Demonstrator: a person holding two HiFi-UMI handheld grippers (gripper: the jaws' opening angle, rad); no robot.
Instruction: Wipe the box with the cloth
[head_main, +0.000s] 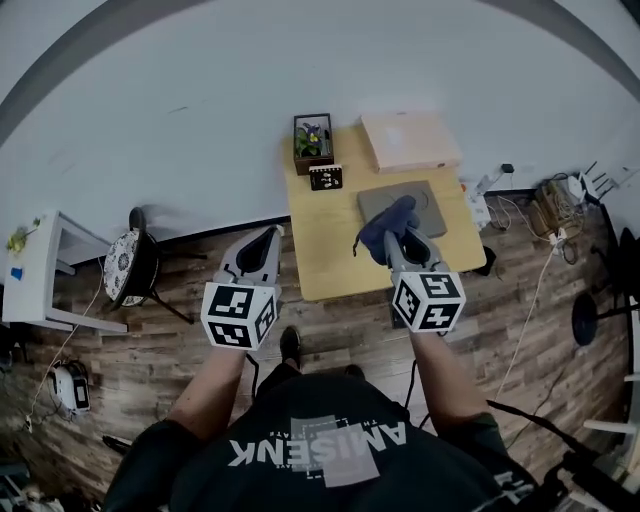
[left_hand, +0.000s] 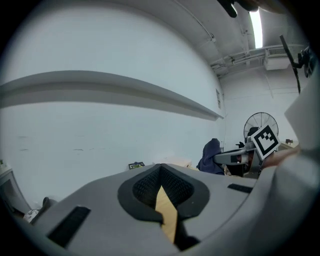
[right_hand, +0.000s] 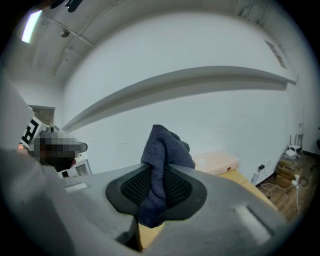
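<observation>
we've got the right gripper (head_main: 398, 240) clenched on the bunched blue cloth (head_main: 385, 222) mid-frame, poking upward past the tips, flat box (head_main: 410, 140) top centre-right on the table (head_main: 320, 260), long side left-to-right, left gripper (head_main: 270, 235) closed on nothing

Head view looks steeply down; gripper views look level; all share the table (head_main: 330, 255)

Shirt (head_main: 318, 450) print, upside down from head view, reads approx. "AMISENK". Cubes on left gripper (head_main: 271, 236) & right gripper (head_main: 401, 243): b/w square code markers, no letters. Table card (head_main: 325, 177): too small to read.
</observation>
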